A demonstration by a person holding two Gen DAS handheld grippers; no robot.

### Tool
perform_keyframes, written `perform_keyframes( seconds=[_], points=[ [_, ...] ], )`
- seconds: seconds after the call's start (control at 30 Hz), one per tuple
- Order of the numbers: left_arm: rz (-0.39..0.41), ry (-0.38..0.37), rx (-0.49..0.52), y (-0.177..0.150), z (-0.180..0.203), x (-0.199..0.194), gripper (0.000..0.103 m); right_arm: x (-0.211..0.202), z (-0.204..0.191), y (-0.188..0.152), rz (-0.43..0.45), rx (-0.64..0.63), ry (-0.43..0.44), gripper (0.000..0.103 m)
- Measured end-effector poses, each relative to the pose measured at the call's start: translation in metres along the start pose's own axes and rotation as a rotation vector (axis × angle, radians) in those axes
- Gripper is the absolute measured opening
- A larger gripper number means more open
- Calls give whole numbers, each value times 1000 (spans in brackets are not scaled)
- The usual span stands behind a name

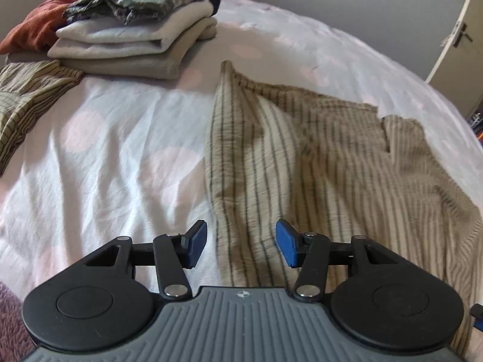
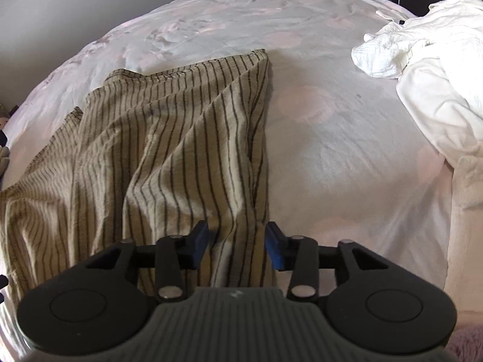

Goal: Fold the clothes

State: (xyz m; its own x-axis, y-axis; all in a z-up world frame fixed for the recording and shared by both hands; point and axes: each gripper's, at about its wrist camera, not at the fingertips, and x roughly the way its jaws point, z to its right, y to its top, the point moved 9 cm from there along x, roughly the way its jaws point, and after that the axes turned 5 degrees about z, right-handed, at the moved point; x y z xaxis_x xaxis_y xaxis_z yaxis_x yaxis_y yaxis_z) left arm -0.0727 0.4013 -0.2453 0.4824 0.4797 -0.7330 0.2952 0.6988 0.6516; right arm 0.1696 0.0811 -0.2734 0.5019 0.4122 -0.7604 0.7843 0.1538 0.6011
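From the left wrist camera, the left gripper (image 1: 241, 242) is hovering low over the bed (image 1: 120, 157) with its blue pads spread wide apart, released and gripping nothing. The near left edge of the striped garment (image 1: 302, 157) is lying between and just beyond the fingers, and the cloth is stretching away to the right across the spotted sheet, rumpled and partly doubled over itself. Off at the far left a stack of folded clothes (image 1: 126, 39) is sitting (pale towels under a dark patterned piece, with something rust-coloured beside it), and another striped piece (image 1: 27, 102) is lying just in front of the stack.

From the right wrist camera, the right gripper (image 2: 238, 244) is reaching in at the near right edge of the same striped garment (image 2: 169, 150). A raised fold of the cloth is running up between its two blue pads, which are standing a little apart on either side; whether they are actually pinching it I cannot tell. The garment is spreading away to the left over the bed (image 2: 332, 150). A heap of white laundry (image 2: 428, 69) is lying well apart at the right.
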Motion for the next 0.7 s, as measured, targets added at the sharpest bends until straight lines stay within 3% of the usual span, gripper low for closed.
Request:
perform_keyframes(
  seconds=[0.1, 0.23, 0.37, 0.47, 0.53, 0.7],
  points=[
    [-4, -72, 45, -5, 17, -7, 54, -10, -8, -10, -12, -8, 23, 49],
    [-47, -99, 109, -16, 31, -6, 54, -15, -18, -21, -24, -47, 30, 52],
    [-99, -142, 60, -19, 28, 0, 52, -12, -13, -21, -31, -19, 27, 52],
    [-130, -173, 18, -22, 25, 2, 41, -9, -2, -20, -42, 69, 40, 52],
    [-134, -190, 11, -23, 25, 1, 40, -11, 4, -19, -41, 123, 51, 52],
    [-159, -165, 7, -24, 20, 2, 40, -11, 6, -30, -106, 173, 64, 52]
  ],
)
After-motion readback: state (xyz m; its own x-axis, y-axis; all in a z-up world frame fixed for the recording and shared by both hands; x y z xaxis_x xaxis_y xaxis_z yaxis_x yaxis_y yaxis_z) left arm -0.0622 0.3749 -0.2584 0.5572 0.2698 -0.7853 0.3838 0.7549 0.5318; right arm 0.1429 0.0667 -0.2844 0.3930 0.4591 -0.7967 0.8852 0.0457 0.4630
